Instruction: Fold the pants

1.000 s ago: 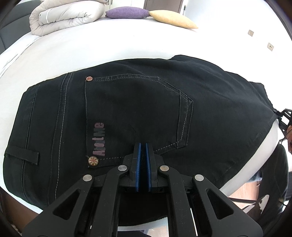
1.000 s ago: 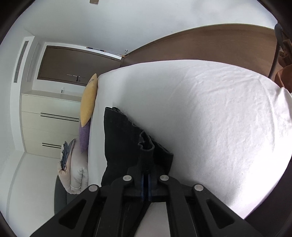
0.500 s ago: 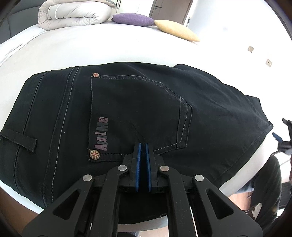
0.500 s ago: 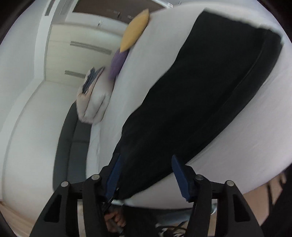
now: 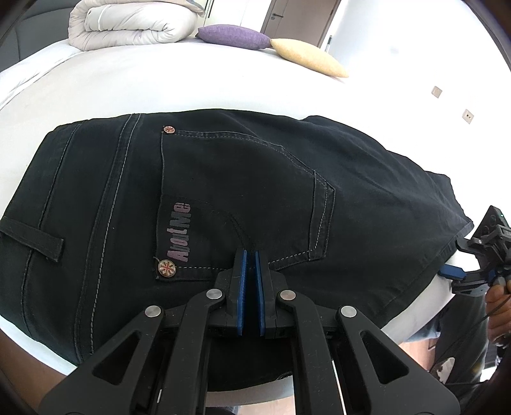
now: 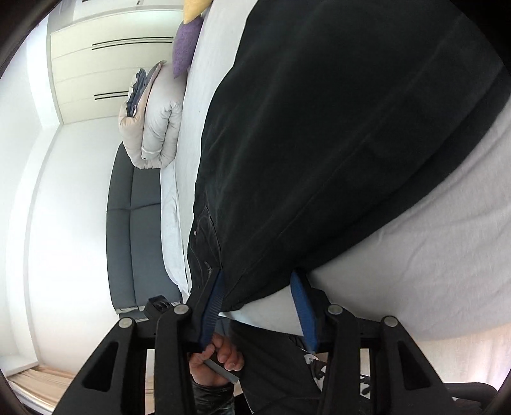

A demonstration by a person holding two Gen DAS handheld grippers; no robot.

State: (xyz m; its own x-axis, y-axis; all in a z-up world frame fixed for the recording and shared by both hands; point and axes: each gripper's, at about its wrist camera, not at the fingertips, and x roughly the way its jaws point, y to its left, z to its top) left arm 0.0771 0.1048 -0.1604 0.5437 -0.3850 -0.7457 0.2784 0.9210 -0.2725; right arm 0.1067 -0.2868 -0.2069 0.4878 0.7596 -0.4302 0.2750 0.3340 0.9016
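Black pants lie folded on the white bed, back pocket and pink label facing up. My left gripper is shut, with its blue pads together over the pocket's lower seam and nothing visible between them. My right gripper is at the bed's near edge and its jaws are closing. The hem corner of the pants and the sheet edge sit between its blue pads, and the pads do not press on them. In the left wrist view the right gripper shows at the pants' right end.
A rolled grey quilt, a purple pillow and a yellow pillow lie at the far side of the bed. A dark sofa and a cream wardrobe stand beyond. A hand shows below the bed edge.
My right gripper let go of the pants fold it was holding, opened, and swung round to the hem at the bed's near edge. The left gripper stayed shut and shifted slightly.
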